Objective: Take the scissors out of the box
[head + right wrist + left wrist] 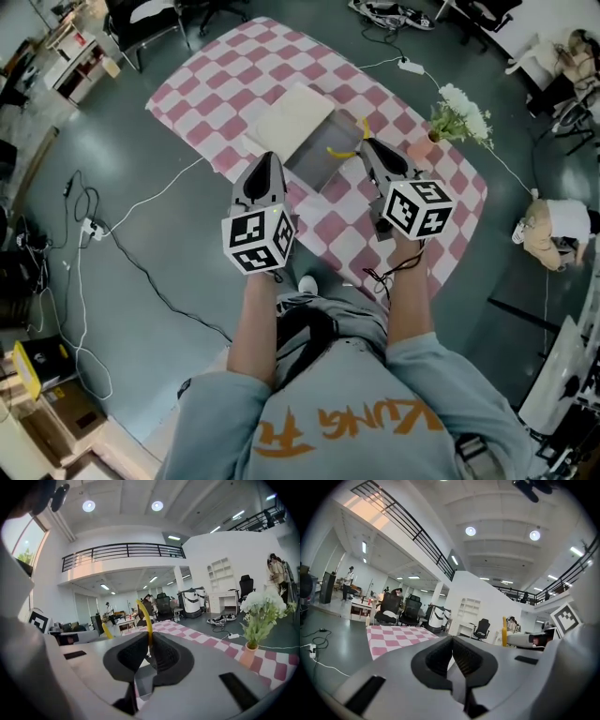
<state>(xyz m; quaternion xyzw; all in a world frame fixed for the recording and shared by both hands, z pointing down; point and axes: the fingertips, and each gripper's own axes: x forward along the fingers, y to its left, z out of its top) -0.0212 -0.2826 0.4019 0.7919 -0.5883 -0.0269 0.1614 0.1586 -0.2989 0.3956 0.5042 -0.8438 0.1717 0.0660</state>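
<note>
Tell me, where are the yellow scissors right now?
The scissors are clamped in the right tool, seen in the head view just above the open grey box on the checked table, left of the flower pot.

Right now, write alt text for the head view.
The right gripper holds yellow-handled scissors in its jaws over a grey box on a pink checked table. The left gripper hovers beside it, jaws shut and empty. A pot of white flowers stands at right.

Holds both bare forearms (255, 328) forward, grey plastic left gripper (267, 157) closed empty, grey plastic right gripper (366, 142) clamping yellow-handled scissors (146, 620).
</note>
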